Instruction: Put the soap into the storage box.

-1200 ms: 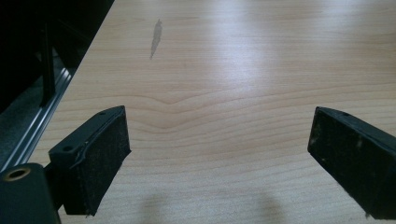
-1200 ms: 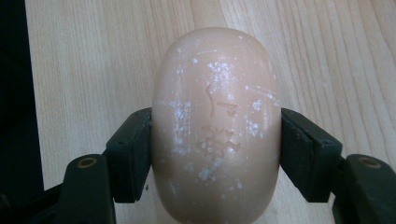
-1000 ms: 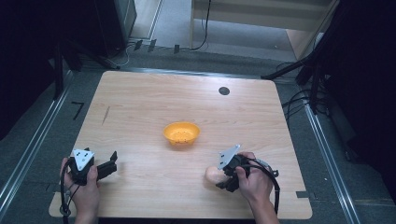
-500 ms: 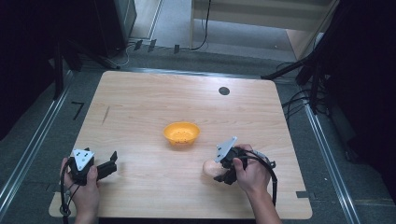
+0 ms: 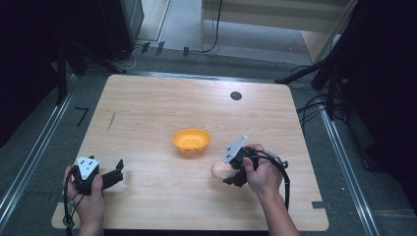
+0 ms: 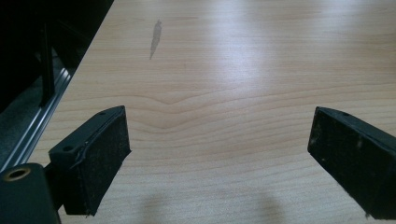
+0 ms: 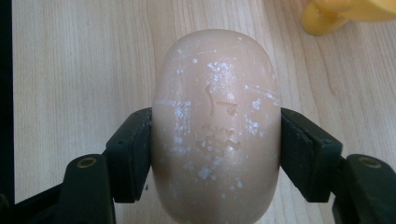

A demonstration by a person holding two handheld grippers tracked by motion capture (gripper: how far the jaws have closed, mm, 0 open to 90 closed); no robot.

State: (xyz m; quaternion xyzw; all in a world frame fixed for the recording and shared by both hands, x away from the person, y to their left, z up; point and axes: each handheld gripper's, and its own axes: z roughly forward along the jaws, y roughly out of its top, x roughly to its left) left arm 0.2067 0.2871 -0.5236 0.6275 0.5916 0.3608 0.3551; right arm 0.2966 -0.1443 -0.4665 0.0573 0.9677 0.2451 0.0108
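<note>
A pale peach oval bar of soap with white flecks is clamped between the jaws of my right gripper, which is shut on it. From above, the soap sits at the gripper just over the table, right of centre and near the front. An orange bowl stands in the middle of the table, up and left of the soap; its edge shows in the right gripper view. My left gripper rests at the front left corner, open, with bare wood between its jaws.
The wooden table has a dark round grommet near the far right and a faint grey streak at the left. Its left edge and a metal rail lie close to my left gripper. Cables lie on the floor behind.
My right gripper has carried the soap up and to the left, closer to the orange bowl. The left gripper has stayed where it was.
</note>
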